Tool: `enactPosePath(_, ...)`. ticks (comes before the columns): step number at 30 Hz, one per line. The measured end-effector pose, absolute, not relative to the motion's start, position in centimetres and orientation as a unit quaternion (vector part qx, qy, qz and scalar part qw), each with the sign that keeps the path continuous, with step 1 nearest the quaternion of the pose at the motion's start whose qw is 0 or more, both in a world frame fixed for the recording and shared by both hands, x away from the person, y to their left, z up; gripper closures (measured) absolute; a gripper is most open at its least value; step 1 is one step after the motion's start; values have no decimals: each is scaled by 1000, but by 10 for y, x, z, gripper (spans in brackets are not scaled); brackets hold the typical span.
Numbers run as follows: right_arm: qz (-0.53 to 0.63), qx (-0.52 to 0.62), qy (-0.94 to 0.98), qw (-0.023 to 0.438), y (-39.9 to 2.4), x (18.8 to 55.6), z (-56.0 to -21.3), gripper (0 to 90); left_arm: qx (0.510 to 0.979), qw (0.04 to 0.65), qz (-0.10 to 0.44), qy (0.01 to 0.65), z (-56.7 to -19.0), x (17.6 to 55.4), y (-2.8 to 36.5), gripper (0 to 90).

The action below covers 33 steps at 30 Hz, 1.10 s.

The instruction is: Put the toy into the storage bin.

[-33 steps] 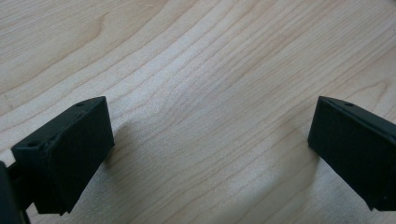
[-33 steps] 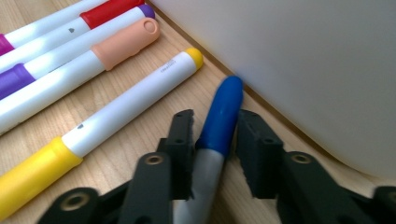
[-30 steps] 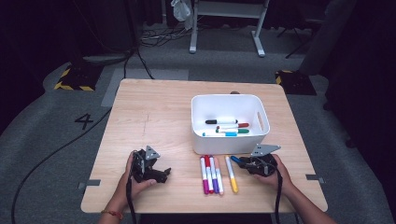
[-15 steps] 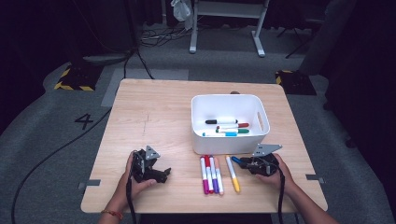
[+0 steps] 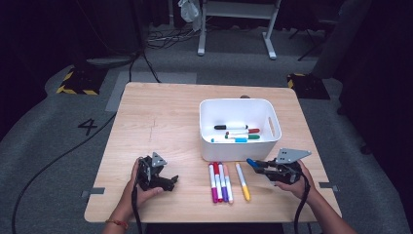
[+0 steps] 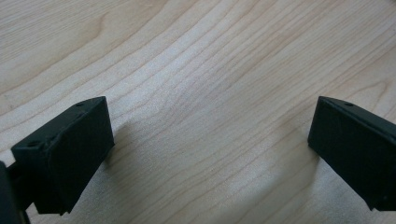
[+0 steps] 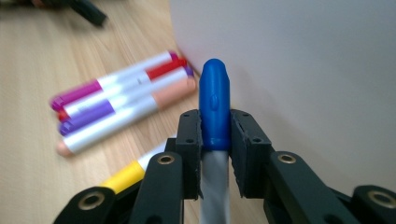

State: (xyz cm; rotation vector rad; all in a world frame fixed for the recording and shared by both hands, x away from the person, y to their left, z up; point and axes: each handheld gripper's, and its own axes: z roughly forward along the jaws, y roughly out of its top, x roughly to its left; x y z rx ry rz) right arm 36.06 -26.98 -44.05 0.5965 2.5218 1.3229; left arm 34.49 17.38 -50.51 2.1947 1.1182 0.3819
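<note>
You have bare worktop (image 5: pixel 160 117) along the whole left edge and far-left corner. Toward the right edge the white bin (image 5: pixel 238 127) blocks the way, and a row of markers (image 5: pixel 221 183) lies just before its near wall.

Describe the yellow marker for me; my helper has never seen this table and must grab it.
Find the white bin on the wooden table. In front of it lie five markers side by side. The yellow marker is the rightmost, set slightly apart, the only one with a yellow end.
</note>
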Motion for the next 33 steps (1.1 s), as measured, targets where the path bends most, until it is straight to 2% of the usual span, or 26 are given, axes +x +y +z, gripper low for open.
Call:
enactPosePath(11,486,157,844,164,-284,361,-348,749,834,319,145,425,-505,345,174,2)
enactPosePath(17,477,134,849,183,-276,373,-312,749,835,319,145,425,-505,345,174,2)
enactPosePath(25,461,117,860,184,-255,401,-296,749,835,319,145,425,-505,345,174,2)
enactPosePath(33,426,102,880,184,-229,432,-304,749,835,319,145,425,-505,345,174,2)
